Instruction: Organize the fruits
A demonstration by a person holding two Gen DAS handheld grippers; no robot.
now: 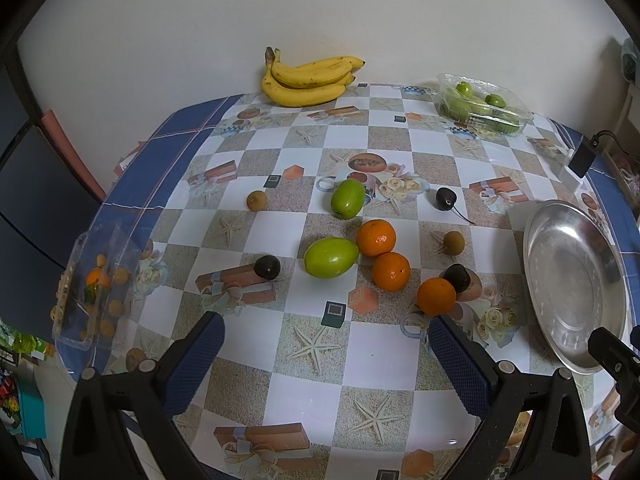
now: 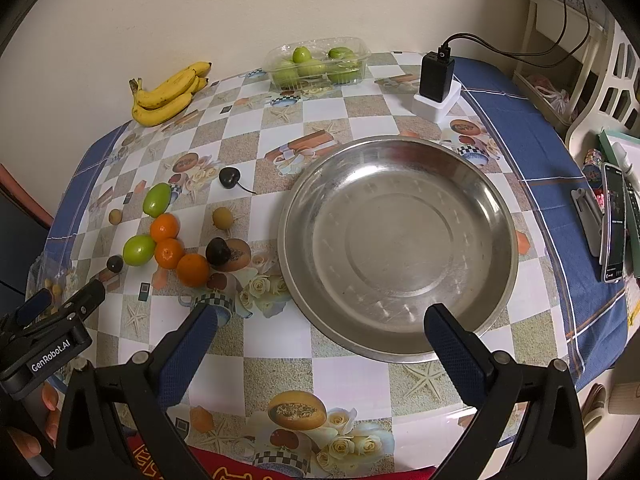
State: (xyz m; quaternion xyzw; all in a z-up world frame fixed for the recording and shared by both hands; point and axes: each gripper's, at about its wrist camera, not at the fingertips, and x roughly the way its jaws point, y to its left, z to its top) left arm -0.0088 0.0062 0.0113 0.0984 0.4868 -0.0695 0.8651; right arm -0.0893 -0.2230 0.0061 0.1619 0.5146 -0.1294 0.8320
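Fruits (image 1: 330, 257) loose on the desk (image 1: 304, 360), all to the left of the round metal pan (image 2: 288, 200). Pan bare inside, most likely waiting for them.

Closest to the pan: three oranges (image 1: 391, 271) bunched in a row, the nearest one touching a dark round fruit (image 1: 457, 278). Just past them, away from the pan, two green fruits (image 1: 347, 199), one right against an orange. Further from the pan, another dark fruit (image 1: 268, 267), and two small brown longans (image 1: 453, 243) apart from each other. Behind the pile, a cherry (image 1: 445, 199) with its stem.

Far behind the pan by the wall, a bunch of bananas (image 1: 308, 80) and a clear box of green fruits (image 1: 480, 106). Way off to the left of the pan, at the desk edge, another clear box (image 1: 92, 292) with small fruits inside.

Left tongs (image 1: 324, 320) wide open, holding nothing, tipped down above the desk just in front of the oranges, probably to pick one first. Right tongs (image 2: 320, 312) wide open too, holding nothing, over the near rim of the pan, maybe ready to steady it.

Round fruit likely to roll, so a soft, centred squeeze best.
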